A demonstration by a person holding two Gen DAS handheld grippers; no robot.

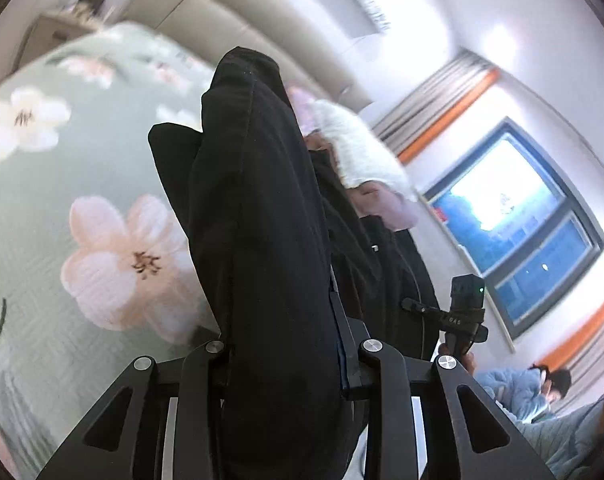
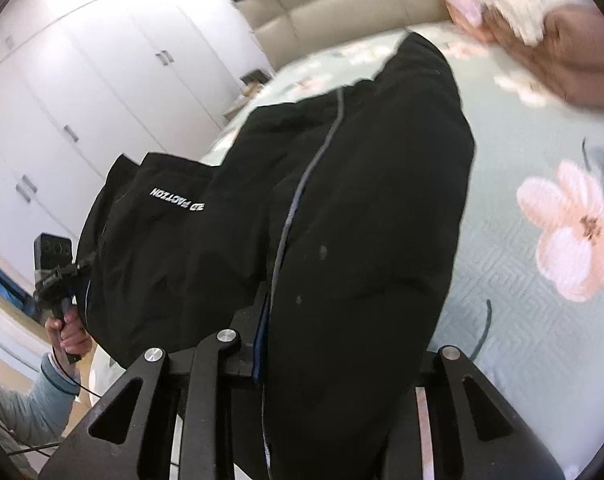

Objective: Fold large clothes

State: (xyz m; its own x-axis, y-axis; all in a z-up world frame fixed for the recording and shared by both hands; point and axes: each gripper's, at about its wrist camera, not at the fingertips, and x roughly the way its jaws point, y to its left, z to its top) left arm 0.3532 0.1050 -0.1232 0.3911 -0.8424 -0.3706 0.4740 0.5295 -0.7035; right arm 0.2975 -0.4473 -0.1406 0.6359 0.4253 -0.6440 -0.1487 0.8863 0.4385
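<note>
A large black garment [image 1: 261, 208] hangs bunched and lifted above the bed. In the left wrist view it runs up between the fingers of my left gripper [image 1: 285, 340], which is shut on it. In the right wrist view the same black garment [image 2: 362, 200], with white lettering and a grey cord, fills the centre. My right gripper [image 2: 326, 328] is shut on it, and one of its fingers is hidden under the cloth. Each view shows the other gripper's handle at the garment's far side, held in a hand [image 2: 67, 332].
Under the garment lies a bed with a pale green flowered cover [image 1: 61, 208]. A blurred white and pink pile of clothes [image 1: 354, 152] sits near the beige headboard [image 1: 229, 20]. White wardrobe doors [image 2: 81, 80] stand on one side, a window [image 1: 522, 220] on the other. A person in blue [image 1: 542, 392] sits low at the right.
</note>
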